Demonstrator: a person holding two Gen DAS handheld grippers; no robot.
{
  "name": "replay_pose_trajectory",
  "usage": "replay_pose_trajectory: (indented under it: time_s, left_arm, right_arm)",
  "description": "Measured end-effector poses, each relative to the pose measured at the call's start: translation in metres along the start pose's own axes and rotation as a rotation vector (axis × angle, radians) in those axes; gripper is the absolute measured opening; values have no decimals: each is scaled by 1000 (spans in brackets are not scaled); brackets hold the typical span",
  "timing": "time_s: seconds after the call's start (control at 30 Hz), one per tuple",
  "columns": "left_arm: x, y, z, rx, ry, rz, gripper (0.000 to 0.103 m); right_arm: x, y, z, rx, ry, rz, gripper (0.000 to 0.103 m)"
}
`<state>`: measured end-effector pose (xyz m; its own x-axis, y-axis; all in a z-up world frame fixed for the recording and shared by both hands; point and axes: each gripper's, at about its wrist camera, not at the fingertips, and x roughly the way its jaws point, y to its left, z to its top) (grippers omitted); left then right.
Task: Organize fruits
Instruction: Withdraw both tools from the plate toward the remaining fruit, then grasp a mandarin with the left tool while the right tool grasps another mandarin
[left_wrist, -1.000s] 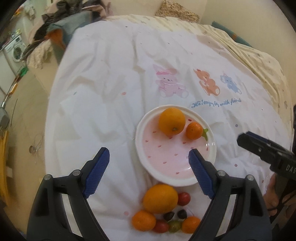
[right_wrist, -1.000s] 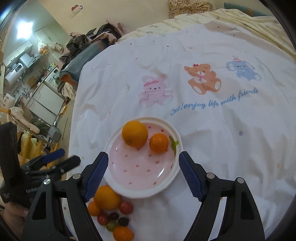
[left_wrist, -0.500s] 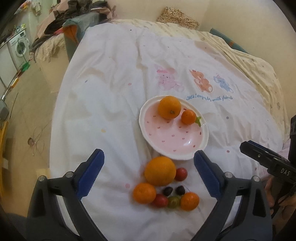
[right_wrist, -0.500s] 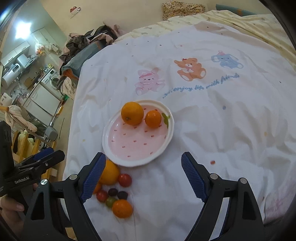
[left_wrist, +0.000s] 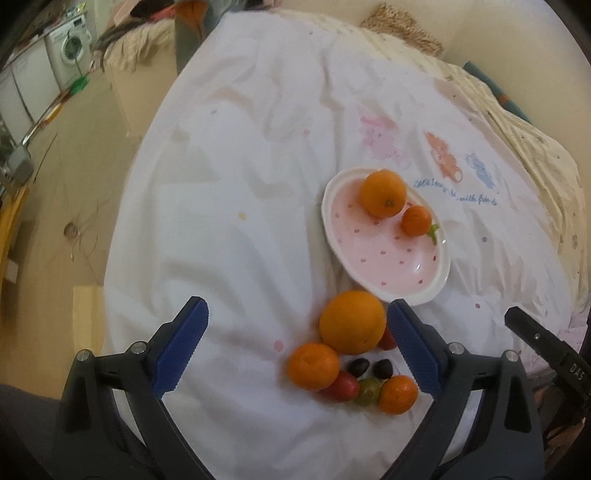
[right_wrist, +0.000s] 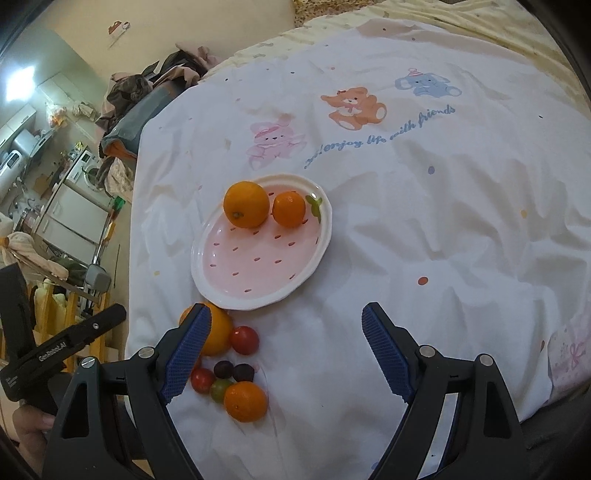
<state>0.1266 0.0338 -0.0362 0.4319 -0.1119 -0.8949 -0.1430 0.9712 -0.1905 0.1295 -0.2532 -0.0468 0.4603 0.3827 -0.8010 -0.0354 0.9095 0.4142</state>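
Left wrist view: left gripper (left_wrist: 295, 345) wide open, empty, above the loose pile; big orange (left_wrist: 352, 322) just short of the plate (left_wrist: 436, 286) — centre on it, close gently, it may roll. Right wrist view: right gripper (right_wrist: 286, 349) also spread, empty; plate (right_wrist: 221, 291) holds two oranges, near half bare for setting down

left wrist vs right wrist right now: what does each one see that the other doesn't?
Left wrist only: the small orange at the pile's left edge, in full, and the open left gripper.

Right wrist only: the bear and elephant prints sharp, with the words "life with friends" readable, and the open right gripper.

Both: the pink plate holding two oranges, and the loose fruit pile with the big orange nearest the plate.
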Motion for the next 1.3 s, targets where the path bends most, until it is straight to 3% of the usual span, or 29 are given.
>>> replay_pose_trajectory:
  time_s: [0.13,0.3,0.4,0.47,0.67,0.7,0.93,1.3]
  left_arm:
    - [13,-4,-9,34,81,3,96]
    - [52,-4,-29,3,281,-22,94]
    - [67,-7,-34,-10,339,-44,78]
    - [72,-10,-36,-9,349,-37,74]
    - [72,-22,-35,30,326,-32,49]
    - [72,-21,-34,34,325,-21,40]
    - [57,-23,-33,97,271,-4,39]
    - [-1,-34,-26,207,30,58,39]
  right_arm:
    - [5,-3,0,12,19,-11,86]
    - [8,-7,0,34,31,-24,86]
    - [11,-8,0,44,40,-19,86]
    - [12,-8,0,40,42,-19,86]
    - [13,-9,0,40,43,-30,86]
    - [13,-9,-1,43,44,-30,86]
    - [10,-9,-1,40,36,-31,86]
    - [11,-9,-3,36,60,-33,86]
